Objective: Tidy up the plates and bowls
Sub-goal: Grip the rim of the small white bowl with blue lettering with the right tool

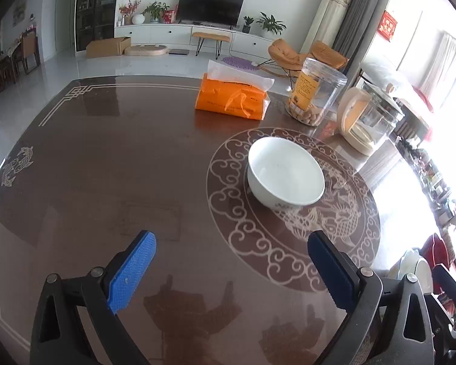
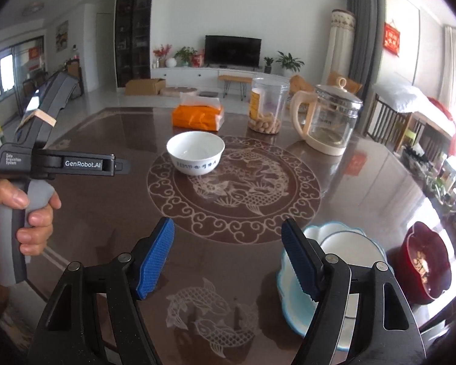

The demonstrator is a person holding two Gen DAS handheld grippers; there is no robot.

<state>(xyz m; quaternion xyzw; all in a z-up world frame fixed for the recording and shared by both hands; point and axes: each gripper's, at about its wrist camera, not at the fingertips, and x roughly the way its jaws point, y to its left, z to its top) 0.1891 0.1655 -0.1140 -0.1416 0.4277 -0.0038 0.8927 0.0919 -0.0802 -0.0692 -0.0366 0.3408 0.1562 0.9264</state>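
A white bowl [image 1: 285,172] stands upright on the round dragon pattern of the brown table [image 1: 106,167]; it also shows in the right wrist view [image 2: 195,151]. My left gripper [image 1: 231,261] is open and empty, short of the bowl and to its left. My right gripper [image 2: 228,249] is open and empty above the table. Just right of its right finger lie stacked white plates with blue rims [image 2: 343,252]. A dark red bowl [image 2: 425,264] sits further right. The left gripper's body, held by a hand, shows at the left of the right wrist view [image 2: 60,161].
At the table's far side stand an orange tissue pack [image 1: 232,99], a clear jar of snacks [image 1: 314,92] and a glass kettle with cream handle [image 1: 369,118]. These also show in the right wrist view: pack [image 2: 197,117], jar [image 2: 267,106], kettle [image 2: 328,118].
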